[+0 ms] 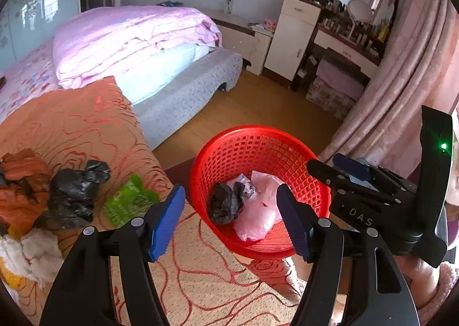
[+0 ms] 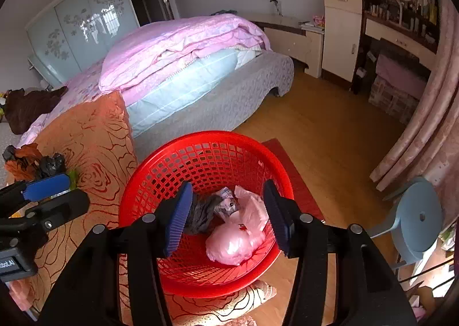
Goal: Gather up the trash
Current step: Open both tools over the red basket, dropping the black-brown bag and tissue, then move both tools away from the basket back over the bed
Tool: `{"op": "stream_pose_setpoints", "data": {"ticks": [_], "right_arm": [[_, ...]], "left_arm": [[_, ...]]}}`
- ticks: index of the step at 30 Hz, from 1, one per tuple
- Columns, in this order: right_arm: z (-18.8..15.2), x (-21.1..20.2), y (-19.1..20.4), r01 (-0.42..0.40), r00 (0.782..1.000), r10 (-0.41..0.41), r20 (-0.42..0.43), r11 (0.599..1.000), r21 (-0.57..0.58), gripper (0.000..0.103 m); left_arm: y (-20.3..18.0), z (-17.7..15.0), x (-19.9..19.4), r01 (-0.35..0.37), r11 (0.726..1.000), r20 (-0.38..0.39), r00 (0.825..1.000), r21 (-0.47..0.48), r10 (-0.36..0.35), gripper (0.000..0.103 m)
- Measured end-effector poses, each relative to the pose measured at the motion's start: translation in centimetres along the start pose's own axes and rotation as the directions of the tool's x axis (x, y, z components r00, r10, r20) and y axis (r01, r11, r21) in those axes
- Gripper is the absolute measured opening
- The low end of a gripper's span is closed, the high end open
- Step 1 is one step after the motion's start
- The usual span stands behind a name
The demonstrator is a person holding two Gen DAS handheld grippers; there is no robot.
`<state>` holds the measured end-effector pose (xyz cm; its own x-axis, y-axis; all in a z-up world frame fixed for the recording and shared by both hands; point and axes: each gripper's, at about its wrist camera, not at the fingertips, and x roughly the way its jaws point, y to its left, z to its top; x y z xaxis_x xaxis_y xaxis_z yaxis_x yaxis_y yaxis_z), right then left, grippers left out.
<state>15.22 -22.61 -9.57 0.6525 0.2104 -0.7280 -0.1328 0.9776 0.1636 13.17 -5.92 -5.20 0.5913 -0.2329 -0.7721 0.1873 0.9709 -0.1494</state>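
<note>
A red mesh basket (image 1: 255,139) (image 2: 206,142) stands at the edge of a rose-patterned cloth surface (image 1: 86,125). It holds a pink bag (image 1: 258,211) (image 2: 238,240), a grey-black bag (image 1: 225,202) (image 2: 202,211) and a printed wrapper (image 2: 228,204). My left gripper (image 1: 231,220) is open and empty, just left of the basket. My right gripper (image 2: 226,217) is open and empty above the basket. On the cloth to the left lie a black bag (image 1: 74,194), a green wrapper (image 1: 129,199), orange trash (image 1: 20,182) and white paper (image 1: 31,254).
A bed with pink quilt (image 1: 129,39) (image 2: 178,48) stands behind. Wooden floor (image 2: 330,136), a white cabinet (image 2: 341,27) and dresser lie beyond. Pink curtains (image 1: 401,96) hang at right. A blue stool (image 2: 418,217) stands at right of the basket.
</note>
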Motion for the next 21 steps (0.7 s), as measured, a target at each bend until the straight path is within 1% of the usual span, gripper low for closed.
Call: {"op": "stream_pose_setpoints", "data": {"ticks": [2,7,14,18,21], "right_arm": [[0.1,-0.4,0.2,0.004,1.000,-0.004,0.015,1.000,-0.006,0.053],[0.3,-1.4,0.9,0.002,0.999,-0.001,0.050,1.000,-0.018,0.062],[0.3,-2.6,2.2,-0.018,0.997,0.021,0.076,0.999,-0.040,0.068],[0.3,-3.2,3.0,-0.030,0.995,0.034,0.094,0.998,-0.050,0.070],[0.5,-3.8,3.4,-0.038,0.993,0.043,0.110,0.998,-0.051,0.075]], "left_arm": [[0.3,-0.1,-0.5,-0.008,1.000,0.012,1.000,-0.006,0.008,0.065],[0.5,-0.6,-1.8,-0.035,0.999,0.043,0.998,-0.007,0.036,0.065],[0.9,-1.2,-3.7,-0.061,0.998,0.077,0.995,-0.009,0.062,0.066],[1.5,-1.8,-4.9,-0.090,0.996,0.097,0.991,-0.017,0.091,0.067],[2.1,-2.2,-5.7,-0.105,0.994,0.107,0.988,-0.025,0.107,0.068]]}}
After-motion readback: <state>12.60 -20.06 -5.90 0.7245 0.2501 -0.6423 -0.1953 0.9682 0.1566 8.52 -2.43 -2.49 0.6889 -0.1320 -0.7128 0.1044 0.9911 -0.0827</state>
